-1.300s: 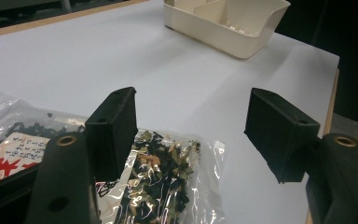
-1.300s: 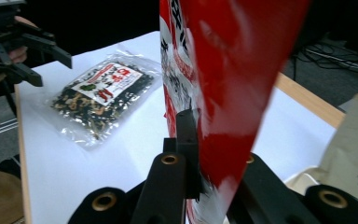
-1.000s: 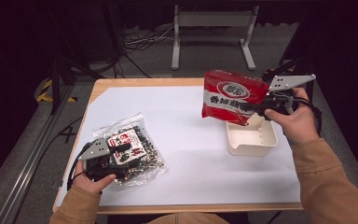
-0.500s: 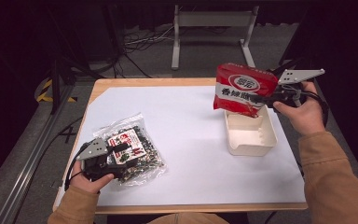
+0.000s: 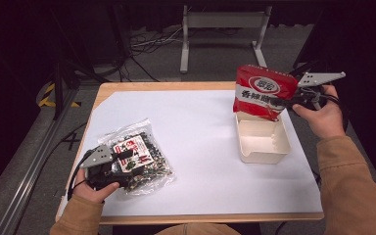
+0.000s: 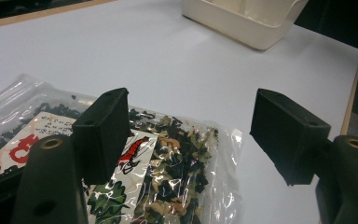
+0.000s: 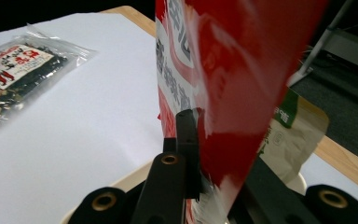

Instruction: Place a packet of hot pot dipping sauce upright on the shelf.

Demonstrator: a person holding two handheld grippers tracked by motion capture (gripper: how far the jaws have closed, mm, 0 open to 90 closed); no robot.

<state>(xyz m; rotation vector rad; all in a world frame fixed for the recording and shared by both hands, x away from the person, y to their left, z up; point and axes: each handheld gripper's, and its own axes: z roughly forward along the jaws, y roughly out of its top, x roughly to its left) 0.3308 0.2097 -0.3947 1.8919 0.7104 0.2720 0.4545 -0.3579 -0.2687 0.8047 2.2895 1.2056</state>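
A red snack packet (image 5: 259,93) hangs upright over the far end of a cream bin (image 5: 264,157) at the table's right. My right gripper (image 5: 286,102) is shut on the packet's lower right edge. In the right gripper view the red packet (image 7: 242,70) stands pinched between the jaws of the right gripper (image 7: 214,140). At the near left lies a clear bag of dried greens (image 5: 144,159) with a red and white label. My left gripper (image 5: 127,164) rests low over it, open. In the left gripper view, one jaw of the left gripper (image 6: 193,123) hangs above the bag (image 6: 168,186) and the other is past its edge.
The white sheet (image 5: 200,137) covers most of the wooden table; its edges lie close on the right and near sides. The bin's inside looks bare from above. Behind the red packet, a pale packet with a green label (image 7: 289,135) shows near the table corner. Cables and a metal stand lie beyond.
My right hand has carried the red packet to the right, from over the bin's left side to above its far end. The left hand and the clear bag have stayed put.
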